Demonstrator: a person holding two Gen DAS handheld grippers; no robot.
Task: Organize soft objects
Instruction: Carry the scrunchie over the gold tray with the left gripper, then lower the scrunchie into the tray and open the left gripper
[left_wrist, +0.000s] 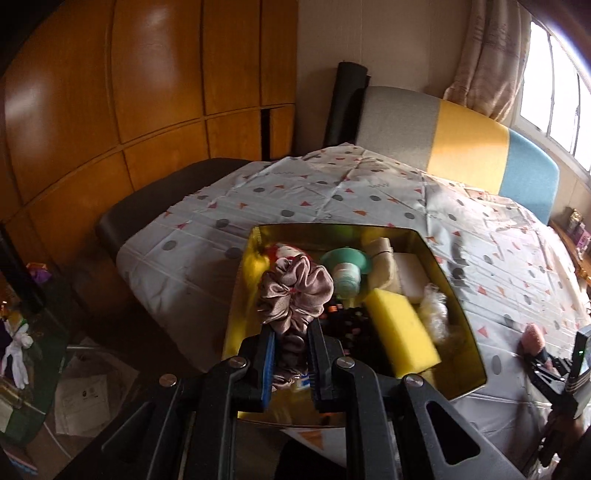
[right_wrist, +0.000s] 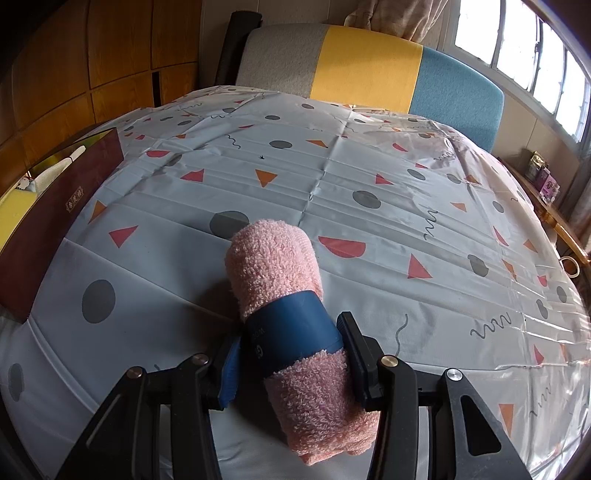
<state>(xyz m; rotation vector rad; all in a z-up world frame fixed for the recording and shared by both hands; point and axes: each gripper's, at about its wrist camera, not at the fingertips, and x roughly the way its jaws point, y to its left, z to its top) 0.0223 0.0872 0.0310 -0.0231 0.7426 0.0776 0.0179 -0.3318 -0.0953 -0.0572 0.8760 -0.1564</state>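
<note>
My left gripper (left_wrist: 290, 330) is shut on a mauve satin scrunchie (left_wrist: 291, 295), which it holds above the near left part of a gold-lined tin box (left_wrist: 476, 354). Inside the box lie a yellow sponge (left_wrist: 402, 332), a teal spool-like piece (left_wrist: 345, 269), a white block (left_wrist: 410, 273), a red-and-white plush (left_wrist: 284, 254) and a clear crinkled bundle (left_wrist: 436, 310). My right gripper (right_wrist: 290, 338) is shut on a rolled pink towel (right_wrist: 273, 266) with a blue band (right_wrist: 291, 328) around it, low over the tablecloth. That towel (left_wrist: 533, 334) also shows at the right edge of the left wrist view.
A patterned plastic cloth (right_wrist: 369, 166) covers the table. The box's brown outer wall (right_wrist: 55, 210) stands at the left of the right wrist view. A grey, yellow and blue chair back (right_wrist: 369, 62) rises behind the table. Wooden cabinets (left_wrist: 110, 110) line the left; clutter lies on the floor below.
</note>
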